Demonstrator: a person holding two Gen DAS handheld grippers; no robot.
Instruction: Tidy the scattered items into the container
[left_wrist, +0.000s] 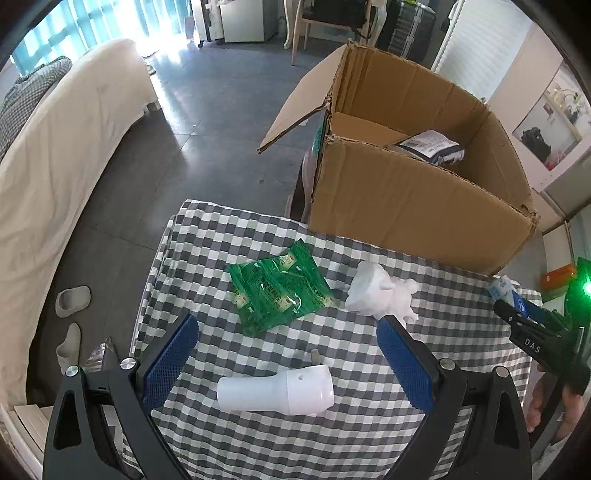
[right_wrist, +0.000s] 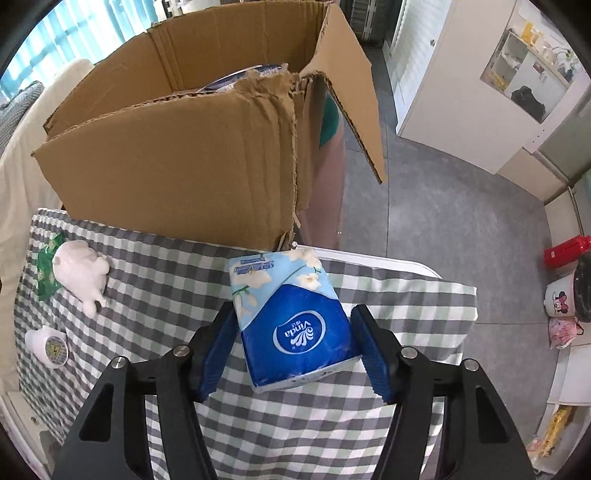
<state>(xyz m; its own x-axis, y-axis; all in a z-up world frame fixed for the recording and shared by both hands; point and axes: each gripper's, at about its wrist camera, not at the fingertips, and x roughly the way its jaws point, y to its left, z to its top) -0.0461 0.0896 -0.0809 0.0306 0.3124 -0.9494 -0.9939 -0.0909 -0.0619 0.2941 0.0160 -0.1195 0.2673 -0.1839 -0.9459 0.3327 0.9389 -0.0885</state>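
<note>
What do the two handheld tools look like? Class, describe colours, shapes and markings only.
The left tool has matte black angular arms with triangular cut-outs, silver round bolts at the joints, and textured blue pads on its fingers. The right tool has the same design. Seen from the left wrist view, the right tool's body carries white letters "DAS" and a glowing green light.

Both views are lit by daylight from the window at the upper left, where the panes are blown out and glare is thrown across the floor. Strong fisheye bending is seen at the edges — corners are blacked out. Soft shadows are cast on the checked cloth; a green lamp flares at right.
</note>
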